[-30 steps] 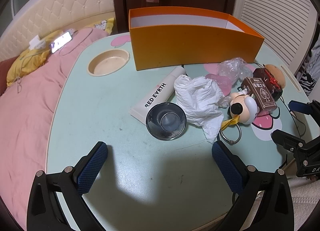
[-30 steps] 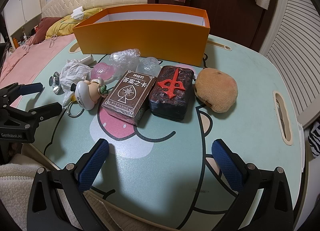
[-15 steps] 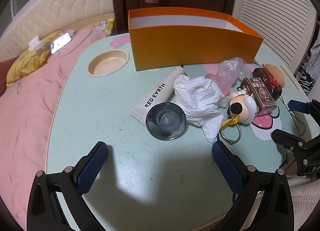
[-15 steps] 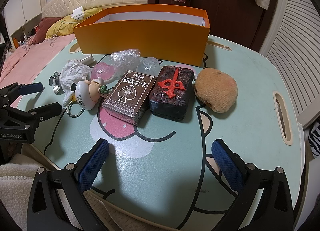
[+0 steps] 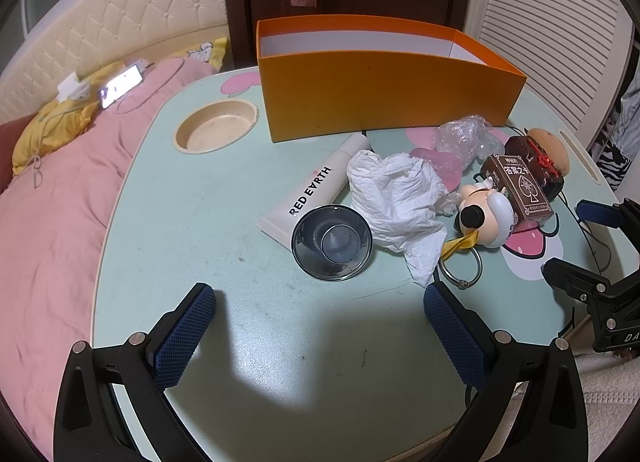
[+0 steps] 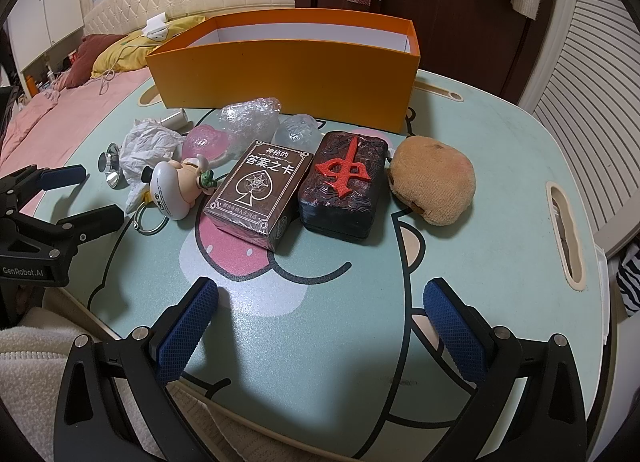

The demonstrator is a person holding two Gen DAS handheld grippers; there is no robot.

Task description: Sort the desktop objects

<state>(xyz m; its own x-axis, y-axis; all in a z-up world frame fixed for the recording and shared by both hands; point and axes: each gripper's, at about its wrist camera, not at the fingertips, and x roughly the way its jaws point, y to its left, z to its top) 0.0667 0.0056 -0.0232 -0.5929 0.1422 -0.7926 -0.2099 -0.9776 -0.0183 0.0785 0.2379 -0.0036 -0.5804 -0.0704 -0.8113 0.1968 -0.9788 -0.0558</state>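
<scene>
Both grippers, left gripper (image 5: pixel 320 314) and right gripper (image 6: pixel 320 302), jaws apart, empty | no shift since earlier frames | clutter lies at 12 o'clock before orange box (image 5: pixel 384 90) | sorting stage unclear.

Left tongs (image 5: pixel 318 320) spread wide, empty, low over counter (image 5: pixel 192 222); glass bowl (image 5: pixel 331 241) ahead, touching tube (image 5: pixel 316 192) and tissue (image 5: pixel 394 202).

The box (image 5: pixel 384 90) is orange outside and white inside. The table (image 6: pixel 460 262) is mint green with a pink-and-white cartoon print. The card pack (image 6: pixel 260 190) is brown, the block (image 6: pixel 344 186) black with a red sign, the plush (image 6: pixel 434 182) tan.
</scene>
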